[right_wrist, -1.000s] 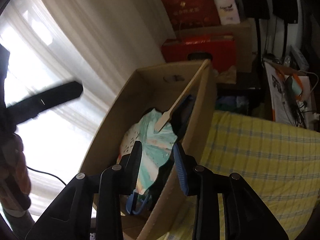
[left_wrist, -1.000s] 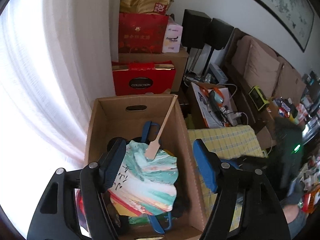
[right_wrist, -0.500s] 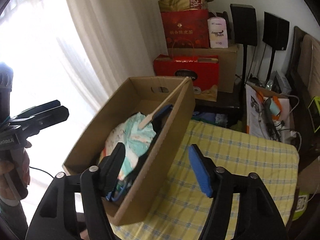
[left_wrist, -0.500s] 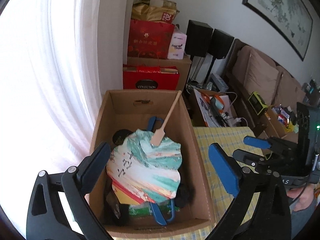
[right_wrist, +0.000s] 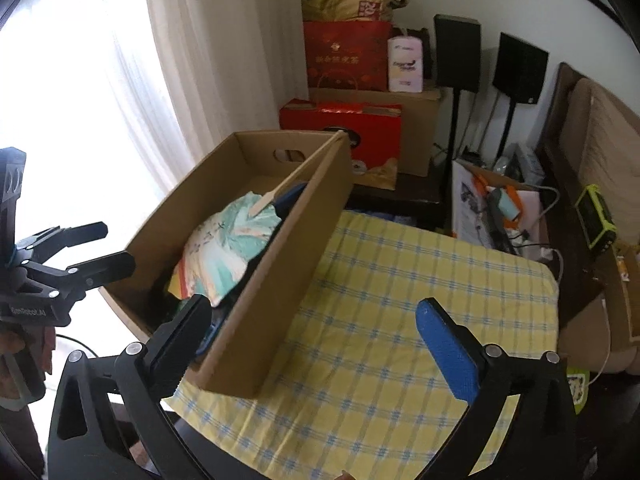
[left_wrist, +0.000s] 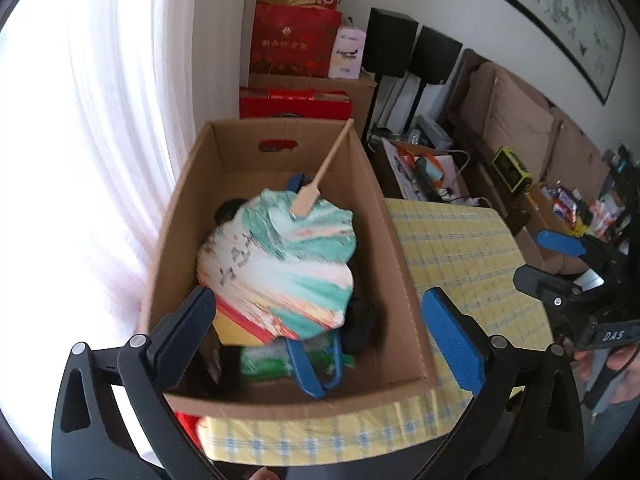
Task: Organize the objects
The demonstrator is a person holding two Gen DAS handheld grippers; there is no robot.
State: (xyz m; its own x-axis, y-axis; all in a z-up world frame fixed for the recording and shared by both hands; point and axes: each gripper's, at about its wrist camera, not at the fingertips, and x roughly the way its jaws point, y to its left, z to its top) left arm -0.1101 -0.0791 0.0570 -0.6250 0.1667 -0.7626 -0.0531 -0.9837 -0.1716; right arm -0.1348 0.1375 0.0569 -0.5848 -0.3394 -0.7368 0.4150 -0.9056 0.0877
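Left gripper [left_wrist: 320, 316]: jaws opening wide, gripping nothing, hovering over cardboard box [left_wrist: 400, 256]. Right gripper [right_wrist: 316, 332]: jaws opening wide, empty, straddling the box's near wall. Painted fan [left_wrist: 280, 264]: lying inside the box, wooden handle leaning on its rim. Box sitting on yellow checked cloth [right_wrist: 420, 280].

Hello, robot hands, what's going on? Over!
Left gripper opening, holds nothing. Right gripper opening, holds nothing. Fan in box. Nothing in the way.

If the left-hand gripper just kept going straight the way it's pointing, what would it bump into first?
Probably the painted fan lying on top inside the cardboard box; the left gripper, jaws opening and empty, points into it. Depth is uncertain.
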